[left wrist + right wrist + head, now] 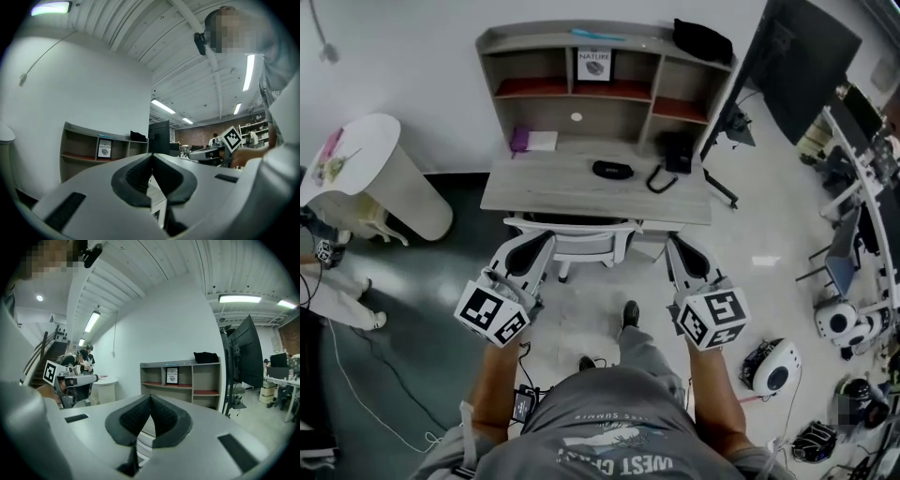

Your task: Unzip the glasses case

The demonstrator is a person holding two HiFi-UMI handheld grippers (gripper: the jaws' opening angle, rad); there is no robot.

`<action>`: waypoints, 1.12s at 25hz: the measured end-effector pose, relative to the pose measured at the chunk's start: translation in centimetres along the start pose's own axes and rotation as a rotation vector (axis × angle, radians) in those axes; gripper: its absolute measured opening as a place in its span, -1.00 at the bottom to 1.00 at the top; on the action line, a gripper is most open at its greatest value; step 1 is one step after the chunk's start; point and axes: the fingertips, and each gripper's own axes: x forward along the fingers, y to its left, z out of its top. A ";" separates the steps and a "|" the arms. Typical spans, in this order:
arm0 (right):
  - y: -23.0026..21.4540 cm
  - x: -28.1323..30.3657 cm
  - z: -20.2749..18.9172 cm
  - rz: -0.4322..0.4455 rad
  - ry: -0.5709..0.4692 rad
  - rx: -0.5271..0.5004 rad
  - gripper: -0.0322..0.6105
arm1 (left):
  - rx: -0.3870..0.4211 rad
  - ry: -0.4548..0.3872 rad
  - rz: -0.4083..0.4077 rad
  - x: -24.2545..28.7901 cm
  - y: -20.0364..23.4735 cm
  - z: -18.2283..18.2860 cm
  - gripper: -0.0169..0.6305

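**A:** Question one: where is the glasses case [612,170]?

**B:** It lies flat on the surface [544,187], a dark oval near the middle, below the shelf unit [712,89] that stands along the back. Its zip is too small to make out.

**A:** And the grippers?

**B:** Both are held low in front of the person, well apart from the case. The left gripper [540,249] and the right gripper [677,249] point forward, and a white chair [574,240] shows between their tips.

**A:** How do the fingers stand?

**B:** Pressed together on both. In the left gripper view the dark ribbed fingers [133,177] meet at the tips with nothing between them. The right gripper view shows the same of its fingers [132,418].

**A:** What lies near the case?

**B:** Just to its right is a black looped strap [660,179], and behind that a black boxy thing [679,153]. At the back left of the surface sits a purple item [520,139] with a white sheet [543,141] beside it. A framed card [593,65] stands in the shelf unit's upper middle compartment.
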 end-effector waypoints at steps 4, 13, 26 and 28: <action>-1.4 3.4 -0.4 0.042 -0.001 0.009 -0.87 | 0.019 0.014 0.053 0.9 2.2 -0.1 -0.95; -6.7 12.6 -0.4 0.133 0.023 0.007 -0.87 | 0.015 0.060 0.134 7.6 8.2 -1.7 -0.95; -15.0 24.2 -3.5 0.210 0.116 0.015 -0.87 | -0.028 0.143 0.205 17.2 14.2 -5.9 -0.95; -15.8 25.7 -4.4 0.222 0.135 0.011 -0.87 | -0.035 0.161 0.219 18.0 14.9 -6.6 -0.95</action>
